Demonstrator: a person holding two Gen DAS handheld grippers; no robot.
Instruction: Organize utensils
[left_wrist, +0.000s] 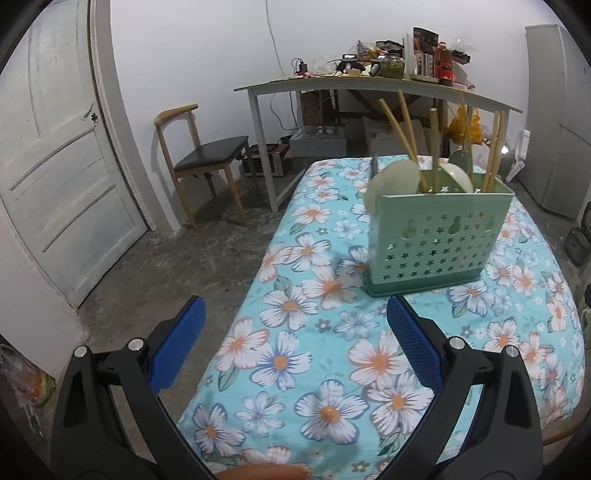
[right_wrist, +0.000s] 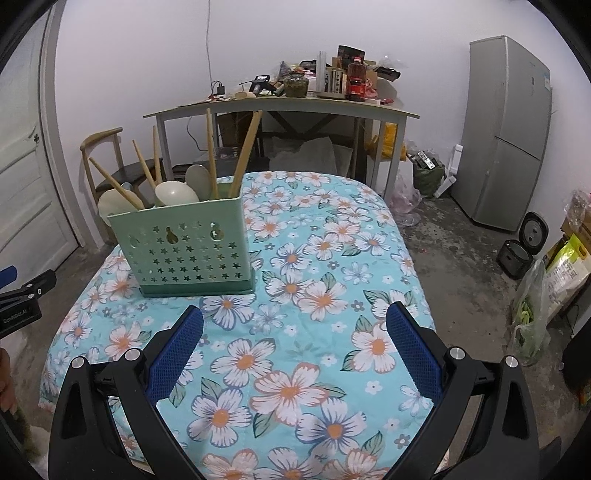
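Both grippers, left gripper (left_wrist: 295, 354) and right gripper (right_wrist: 295, 354), hang with blue fingers spread wide and empty above a floral tablecloth (right_wrist: 325, 332). Ahead stands a green utensil holder (right_wrist: 188, 251), upright, with wooden-handled utensils (right_wrist: 177, 192) already inside. No loose utensils appear on the cloth, so the sorting seems nearly finished.

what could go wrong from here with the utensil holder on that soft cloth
1. The green holder stands tall on a soft floral cloth with long wooden handles leaning out at angles, so a knock from either open gripper, left or right, might tip it.
2. In the left view it sits fairly near the table's left edge, so a sideways push could send it off.
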